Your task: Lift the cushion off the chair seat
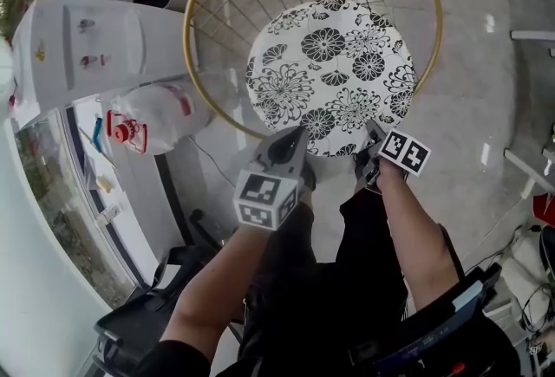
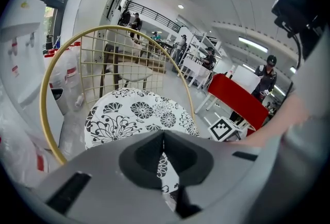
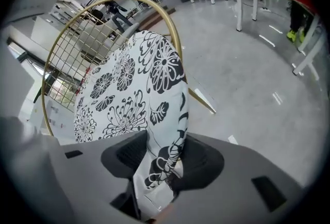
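Cushion (image 1: 334, 72): round, white with black flower print, resting on the seat of the gold wire chair (image 1: 187, 46). Its near edge is taken at 2 points. Left gripper (image 1: 297, 137): fingers closed on the edge fabric. Right gripper (image 1: 375, 133): fingers clamped on a fold of the same edge. Chair stands on the grey floor (image 1: 486, 89).

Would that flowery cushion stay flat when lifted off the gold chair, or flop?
The cushion is probably soft: its edge creases where the right claw pinches it. Being wide and thin, it would likely sag away from the grip. It looks light for its size.
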